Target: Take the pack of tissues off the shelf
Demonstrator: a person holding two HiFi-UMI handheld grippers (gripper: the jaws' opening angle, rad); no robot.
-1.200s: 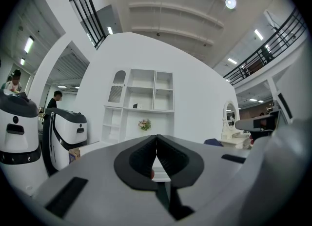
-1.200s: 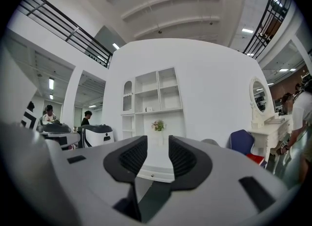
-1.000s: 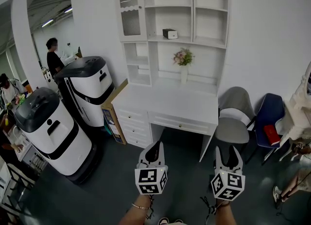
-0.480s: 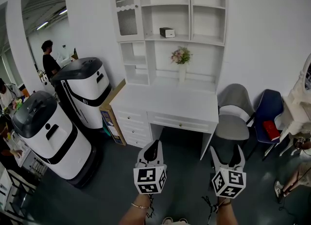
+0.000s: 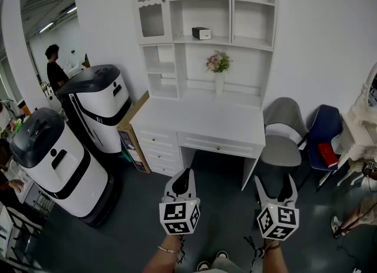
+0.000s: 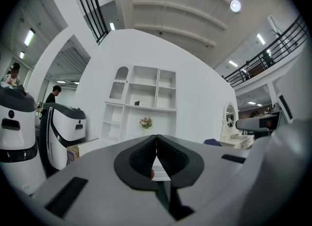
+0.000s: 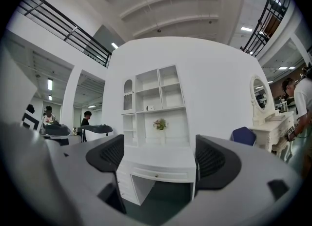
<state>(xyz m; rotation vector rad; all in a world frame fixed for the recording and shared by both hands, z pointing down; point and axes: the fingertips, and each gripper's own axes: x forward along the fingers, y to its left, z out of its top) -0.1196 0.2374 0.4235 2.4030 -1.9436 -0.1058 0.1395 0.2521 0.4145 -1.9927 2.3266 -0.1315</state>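
Left gripper [image 5: 187, 173] clenched: in the left gripper view its dark pads meet tip to tip [image 6: 156, 137] with nothing caught between them. Right gripper [image 5: 275, 183] released; its jaws have just been opening and stand wide apart [image 7: 160, 156], with only the far desk showing in the gap. In the head view both are held side by side, low over the dark floor and pointed level toward the furniture, with a forearm behind each. Ahead of them is a white desk [image 5: 200, 119] with drawers, and on it a white shelf unit [image 5: 238, 42] against the wall. The pack of tissues [image 5: 201, 33] is a small box, dark on top and pale below. It lies flat on the shelf board in the middle column, beside the arched cabinet door [image 5: 151, 5] and above the vase of flowers [image 5: 218, 64]. Its long axis runs roughly along the shelf, left to right, with a long side facing the room — well apart from both grippers. Which end is which is too small to tell. Right of the desk are a grey chair [image 5: 284, 141] and a blue chair [image 5: 323, 138]; left of it are a cardboard box [image 5: 132, 131] and two black-and-white machines [image 5: 98, 97]. Beyond them stands a person [image 5: 53, 70].
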